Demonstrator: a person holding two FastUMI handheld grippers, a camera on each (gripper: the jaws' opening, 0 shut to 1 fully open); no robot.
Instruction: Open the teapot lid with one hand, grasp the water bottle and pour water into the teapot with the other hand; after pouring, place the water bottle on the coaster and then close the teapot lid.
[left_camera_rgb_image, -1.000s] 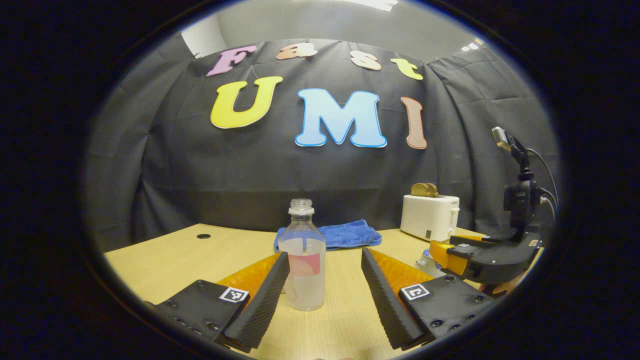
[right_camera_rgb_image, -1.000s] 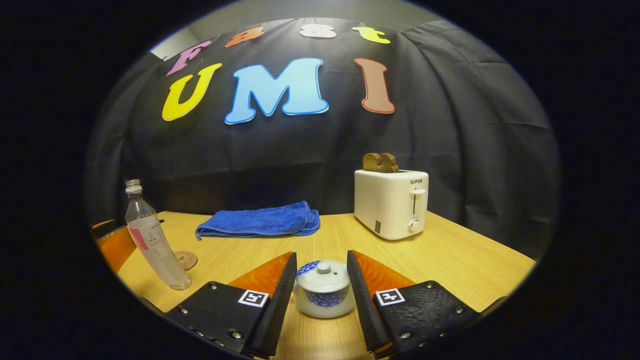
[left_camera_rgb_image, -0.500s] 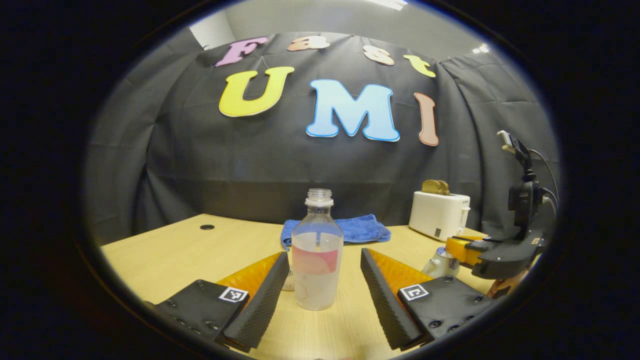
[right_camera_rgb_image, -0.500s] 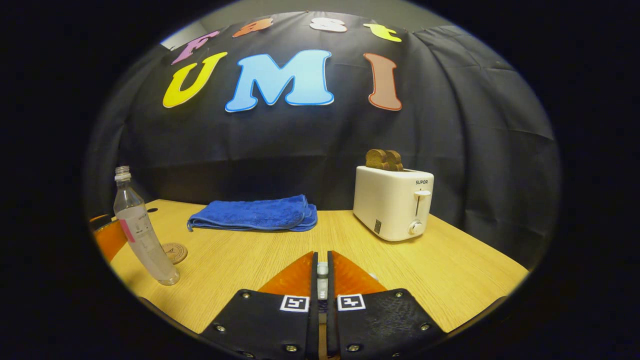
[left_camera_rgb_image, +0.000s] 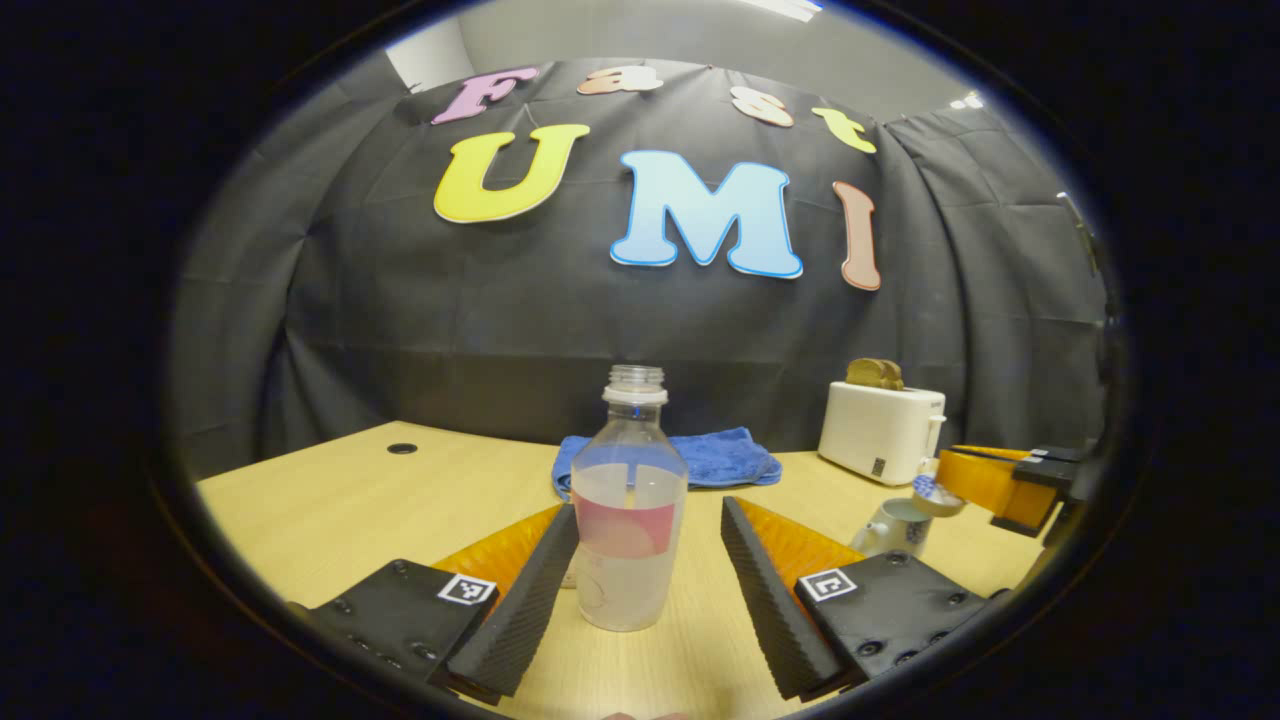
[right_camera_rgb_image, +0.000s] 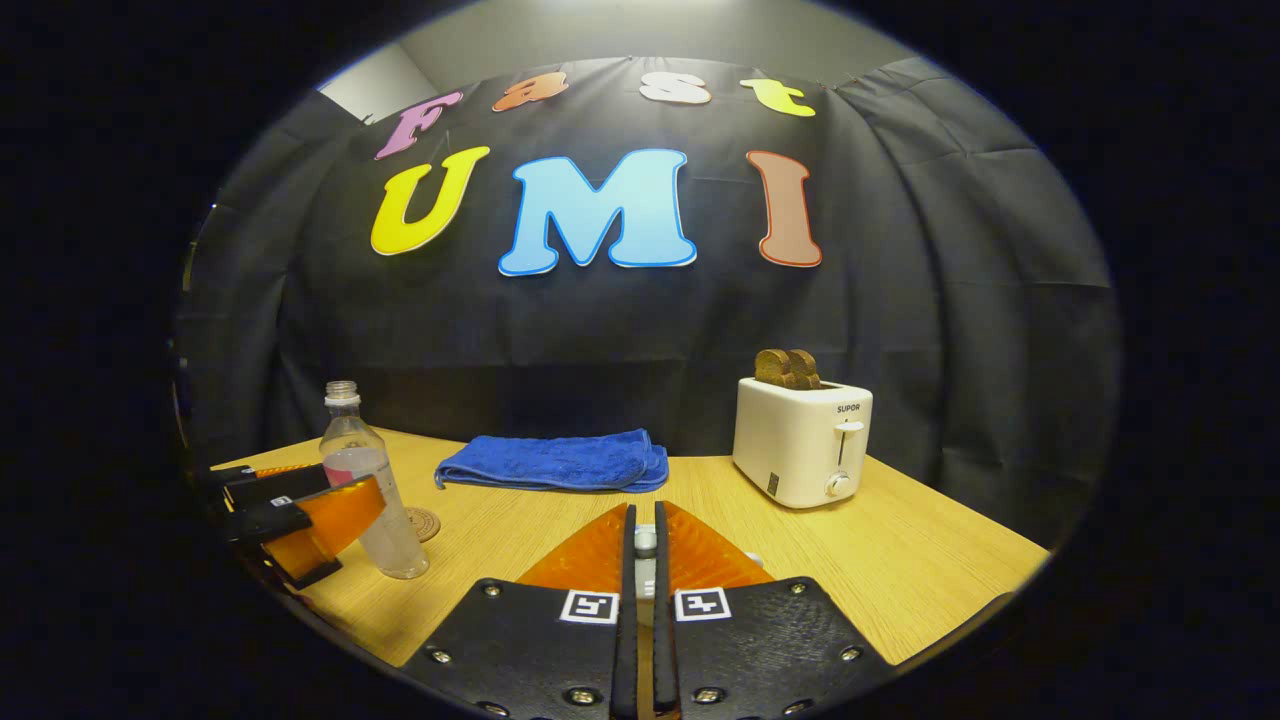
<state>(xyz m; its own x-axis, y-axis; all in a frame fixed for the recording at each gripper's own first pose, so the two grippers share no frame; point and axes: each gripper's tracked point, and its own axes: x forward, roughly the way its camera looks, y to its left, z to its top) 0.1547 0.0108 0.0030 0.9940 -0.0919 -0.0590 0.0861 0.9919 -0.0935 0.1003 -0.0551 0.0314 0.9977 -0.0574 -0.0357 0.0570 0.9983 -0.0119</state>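
A clear, uncapped water bottle (left_camera_rgb_image: 628, 520) with a pink label stands on the table between the fingers of my left gripper (left_camera_rgb_image: 645, 590), which is open; the right-hand finger stands apart from it. The white and blue teapot (left_camera_rgb_image: 893, 525) sits at the right without its lid. Its lid (left_camera_rgb_image: 936, 494) hangs just above it, tilted, in my right gripper (left_camera_rgb_image: 960, 478). In the right gripper view my right gripper (right_camera_rgb_image: 645, 548) is shut on the lid's knob (right_camera_rgb_image: 646, 541). There my left gripper (right_camera_rgb_image: 345, 490) flanks the bottle (right_camera_rgb_image: 385, 525), beside a round coaster (right_camera_rgb_image: 422, 523).
A folded blue towel (right_camera_rgb_image: 555, 462) lies at the back of the wooden table (right_camera_rgb_image: 900, 540). A white toaster (right_camera_rgb_image: 805, 440) with two slices of bread stands at the back right. A small cable hole (left_camera_rgb_image: 402, 448) is in the table's far left.
My right gripper shut on the lid's knob, then lifted the lid off the teapot. My left gripper moved in further around the standing bottle.
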